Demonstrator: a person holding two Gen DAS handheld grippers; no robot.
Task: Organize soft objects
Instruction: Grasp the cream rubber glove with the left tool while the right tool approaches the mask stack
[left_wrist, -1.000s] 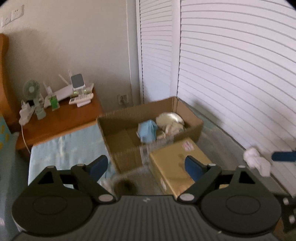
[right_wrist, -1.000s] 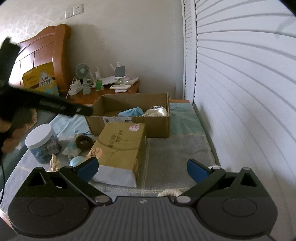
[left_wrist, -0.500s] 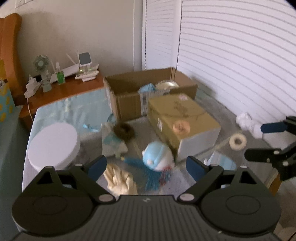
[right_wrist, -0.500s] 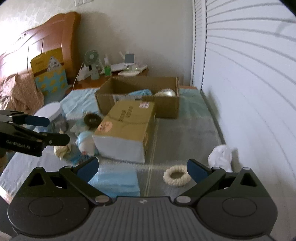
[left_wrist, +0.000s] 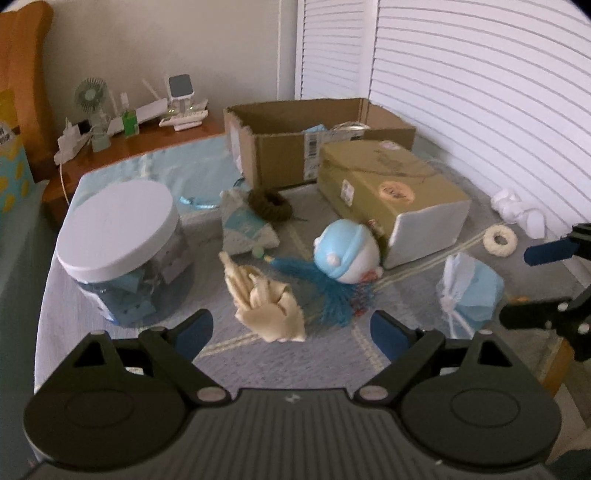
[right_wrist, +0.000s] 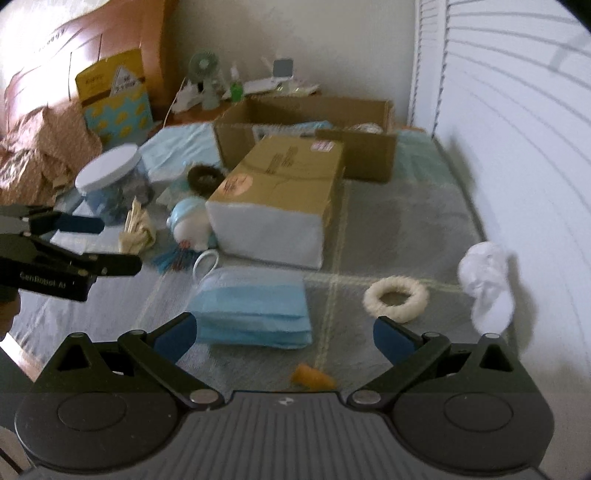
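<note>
Grippers, your left (left_wrist: 291, 334) and right (right_wrist: 282, 338), both gape empty. Only your right view shows the orange scrap (right_wrist: 312, 378) beyond the masks (right_wrist: 253, 308).

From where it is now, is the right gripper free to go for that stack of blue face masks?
Probably yes. The right gripper is open and empty, and the stack of blue face masks lies just ahead toward its left finger, with nothing on top and the closed cardboard box farther back.
</note>
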